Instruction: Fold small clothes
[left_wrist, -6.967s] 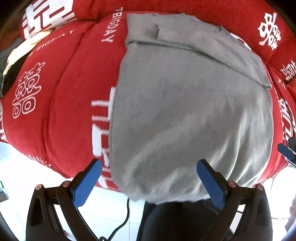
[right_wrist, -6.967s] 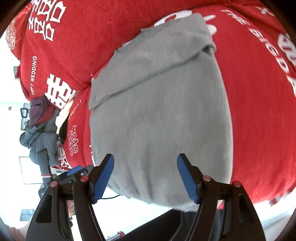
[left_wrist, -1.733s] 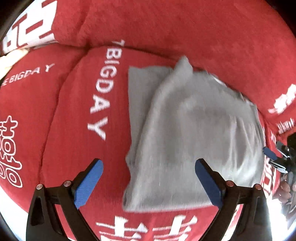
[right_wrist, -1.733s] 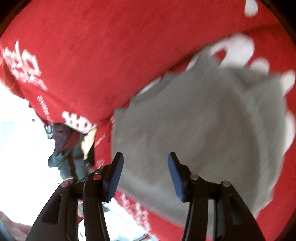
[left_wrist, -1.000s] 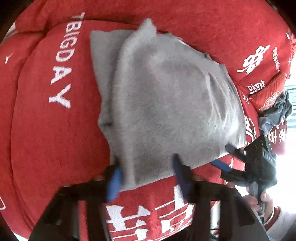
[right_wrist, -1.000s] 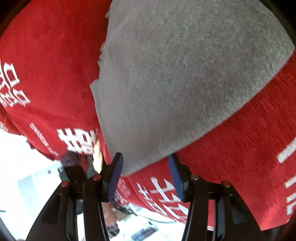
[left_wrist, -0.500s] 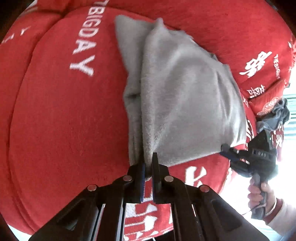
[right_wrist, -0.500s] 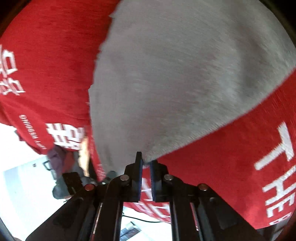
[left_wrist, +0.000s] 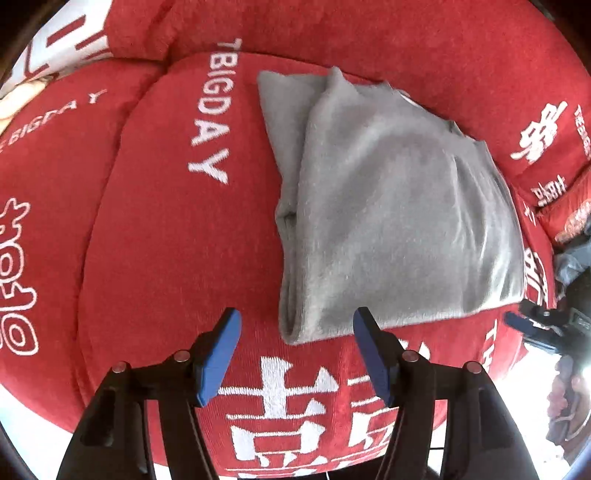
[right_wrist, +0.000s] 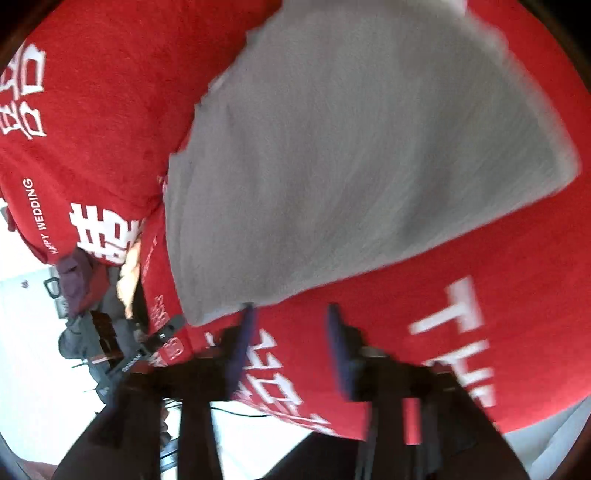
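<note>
Lying folded on the red sofa cushion (left_wrist: 177, 258): grey garment (left_wrist: 399, 221). Hovering just short of its near edge, left gripper (left_wrist: 297, 354) and right gripper (right_wrist: 291, 343), both spread, gripping nothing. Risking: uneven upper layers sliding apart, top fold springing open.

White lettering on the red sofa cover (left_wrist: 155, 229) reads "TBIGDAY" along one seat cushion and "BIGDAY" on the next; large Chinese double-happiness characters sit near the front edge. In the right wrist view, "HAPPY WEDDING" runs along a red cushion (right_wrist: 92, 122), with "TH" on the seat.
</note>
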